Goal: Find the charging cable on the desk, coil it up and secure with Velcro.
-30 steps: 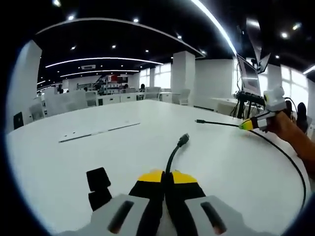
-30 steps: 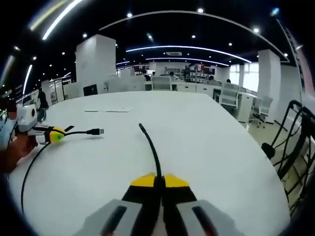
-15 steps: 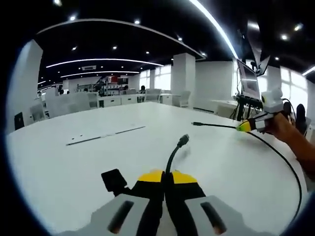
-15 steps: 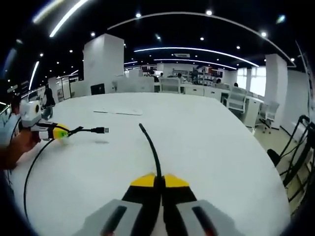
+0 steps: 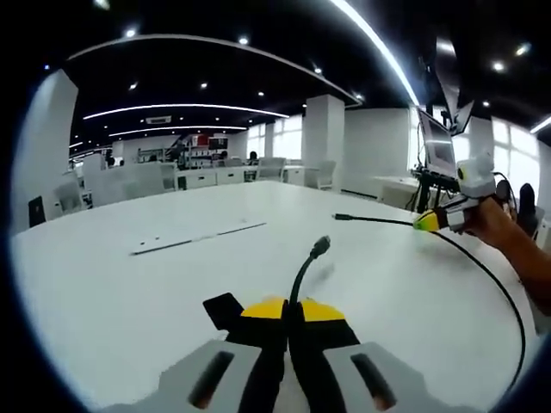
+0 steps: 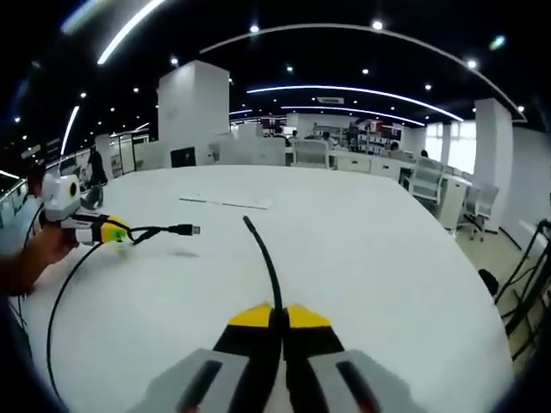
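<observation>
The charging cable (image 5: 303, 274) is pinched near each end by the clenched left tool (image 5: 287, 311) and right tool (image 6: 277, 317), sagging over the tabletop (image 5: 129, 284) toward 3 o'clock. Slack could snag there, or an end slip out, during coiling.

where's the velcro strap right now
In the left gripper view, the black Velcro strap lies on the white desk, just left of the left gripper, which is shut on the cable.
</observation>
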